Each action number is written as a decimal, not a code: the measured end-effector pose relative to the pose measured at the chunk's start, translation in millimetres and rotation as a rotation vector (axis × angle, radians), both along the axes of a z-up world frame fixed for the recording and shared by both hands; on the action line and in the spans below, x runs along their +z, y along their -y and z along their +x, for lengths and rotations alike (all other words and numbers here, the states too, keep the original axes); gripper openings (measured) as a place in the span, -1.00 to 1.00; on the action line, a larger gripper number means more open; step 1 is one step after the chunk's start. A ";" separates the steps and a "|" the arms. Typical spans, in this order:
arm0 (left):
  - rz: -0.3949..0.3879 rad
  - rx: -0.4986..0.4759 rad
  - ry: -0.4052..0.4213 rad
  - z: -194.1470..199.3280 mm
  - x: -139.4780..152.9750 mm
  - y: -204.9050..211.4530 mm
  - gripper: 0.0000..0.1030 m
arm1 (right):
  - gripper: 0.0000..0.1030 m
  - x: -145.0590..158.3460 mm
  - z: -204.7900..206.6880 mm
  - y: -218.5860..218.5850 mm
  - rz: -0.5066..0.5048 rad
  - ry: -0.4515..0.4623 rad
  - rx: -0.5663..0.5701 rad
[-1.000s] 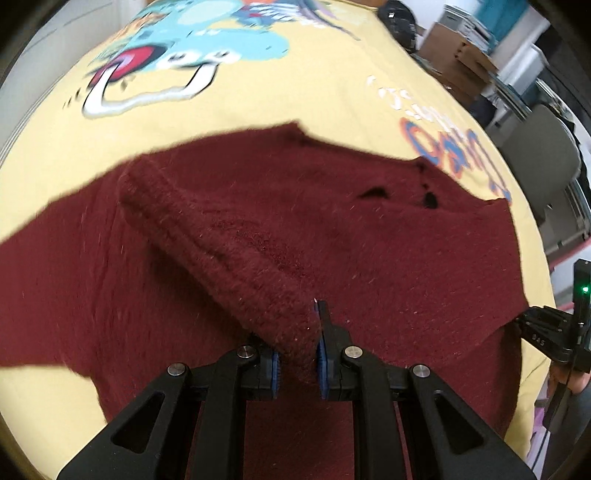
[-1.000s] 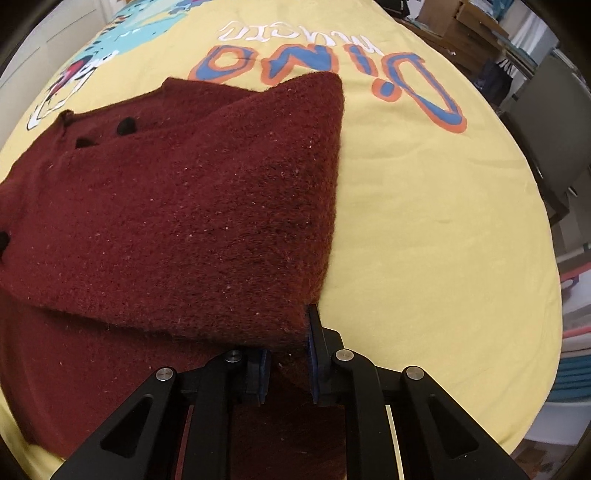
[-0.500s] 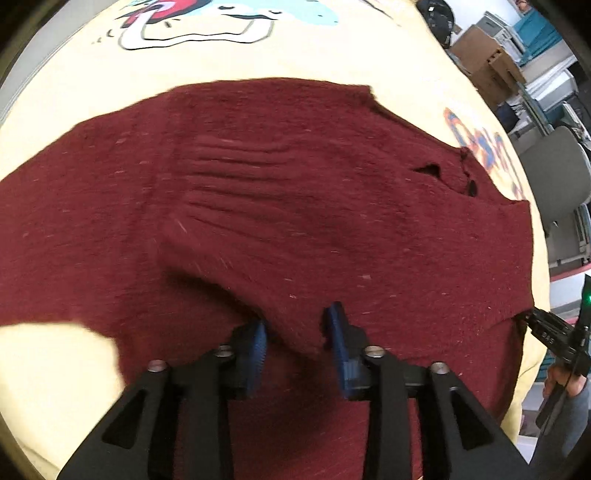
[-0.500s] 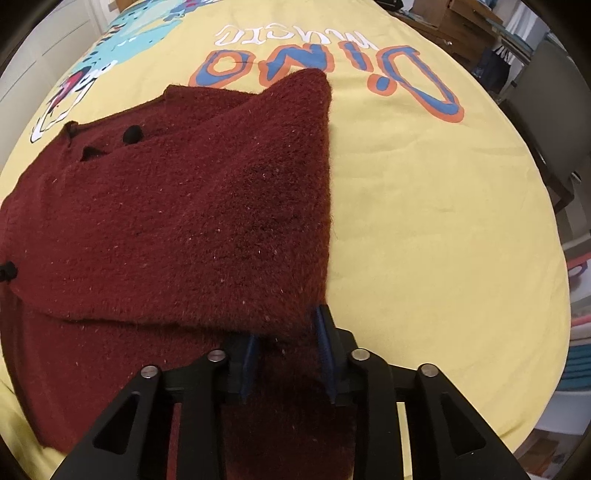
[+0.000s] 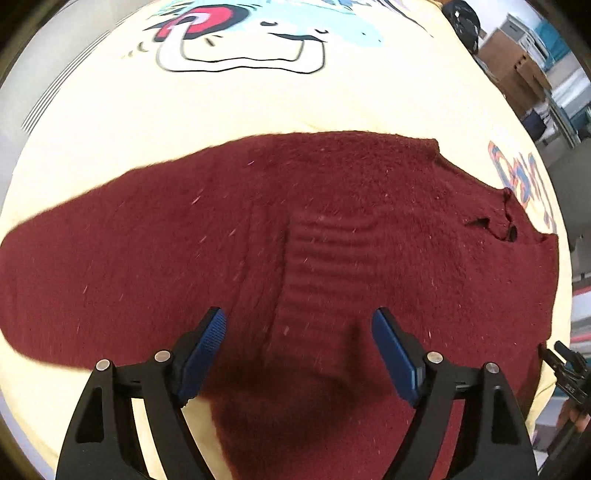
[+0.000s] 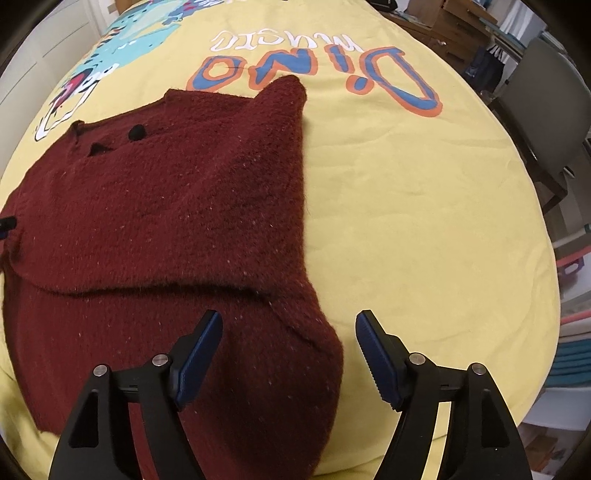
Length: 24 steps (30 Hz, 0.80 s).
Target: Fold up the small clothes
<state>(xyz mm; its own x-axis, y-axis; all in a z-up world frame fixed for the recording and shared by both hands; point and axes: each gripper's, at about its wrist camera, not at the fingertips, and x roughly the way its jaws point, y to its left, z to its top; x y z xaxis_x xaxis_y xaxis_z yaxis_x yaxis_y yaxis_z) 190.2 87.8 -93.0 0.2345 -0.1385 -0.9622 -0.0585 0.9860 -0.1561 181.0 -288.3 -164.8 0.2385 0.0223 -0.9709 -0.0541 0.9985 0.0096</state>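
A small dark red knitted sweater (image 5: 332,229) lies flat on a yellow printed cloth. In the left wrist view a sleeve with a ribbed cuff (image 5: 325,258) lies folded across its body. My left gripper (image 5: 299,332) is open just above the cuff and holds nothing. In the right wrist view the sweater (image 6: 166,199) shows a folded-in side and sleeve (image 6: 288,147), with black buttons near the collar. My right gripper (image 6: 288,332) is open over the sweater's near right corner and holds nothing. Its tip also shows in the left wrist view (image 5: 565,373).
The yellow cloth (image 6: 424,206) has a dinosaur picture (image 5: 258,33) and "DiNO" lettering (image 6: 317,70). A grey chair (image 6: 546,103) and cardboard boxes (image 5: 517,59) stand beyond the table's right side. Stacked items (image 6: 576,354) sit at the far right.
Both grippers were shut on sweater fabric, laid it down folded, then opened and let go. The left sleeve now lies flat across the body.
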 end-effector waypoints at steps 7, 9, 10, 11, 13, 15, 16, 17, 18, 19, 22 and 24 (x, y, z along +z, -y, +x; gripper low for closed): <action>0.044 -0.075 -0.073 10.5 -27.4 22.2 0.37 | 0.48 0.6 -5.7 9.9 -0.003 -0.011 -0.017; 0.049 -0.100 -0.060 5.3 -26.7 26.4 0.06 | 0.48 2.2 -5.9 13.1 0.000 -0.011 -0.029; 0.051 -0.112 -0.050 3.2 -25.4 29.1 -0.21 | 0.48 4.0 -5.7 14.4 0.006 -0.013 -0.035; 0.044 -0.121 -0.033 0.4 -23.0 30.5 -0.61 | 0.48 6.7 -5.5 15.9 0.027 -0.014 -0.043; 0.009 -0.110 -0.005 -6.1 -17.6 28.9 -0.74 | 0.48 15.4 -3.3 19.7 0.101 0.005 -0.058; 0.001 -0.104 0.026 -13.1 -11.1 26.0 -0.77 | 0.48 21.2 5.2 22.1 0.145 0.016 -0.071; 0.000 -0.099 0.043 -17.2 -6.1 20.9 -0.78 | 0.48 23.7 14.0 24.2 0.162 0.025 -0.082; -0.003 -0.089 0.064 -21.4 -0.6 18.1 -0.78 | 0.49 24.5 19.6 24.1 0.167 0.032 -0.089; -0.002 -0.071 0.093 -26.5 6.7 12.0 -0.78 | 0.49 23.8 30.9 26.5 0.174 0.042 -0.103; 0.000 -0.056 0.107 -30.3 11.7 5.3 -0.78 | 0.51 22.0 38.1 25.4 0.178 0.044 -0.117; 0.015 -0.029 0.142 -37.8 22.1 -6.3 -0.78 | 0.51 7.3 65.6 24.2 0.212 0.024 -0.148; 0.011 -0.028 0.144 -41.9 26.0 -4.6 -0.78 | 0.51 -1.9 77.1 21.0 0.220 0.013 -0.148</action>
<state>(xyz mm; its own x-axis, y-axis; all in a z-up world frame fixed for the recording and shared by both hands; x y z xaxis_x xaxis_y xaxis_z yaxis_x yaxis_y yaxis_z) 148.3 92.4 -67.0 0.3666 -0.1366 -0.9203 -0.0086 0.9886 -0.1502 258.2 -309.3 -166.7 0.2675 0.1963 -0.9434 0.0907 0.9696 0.2274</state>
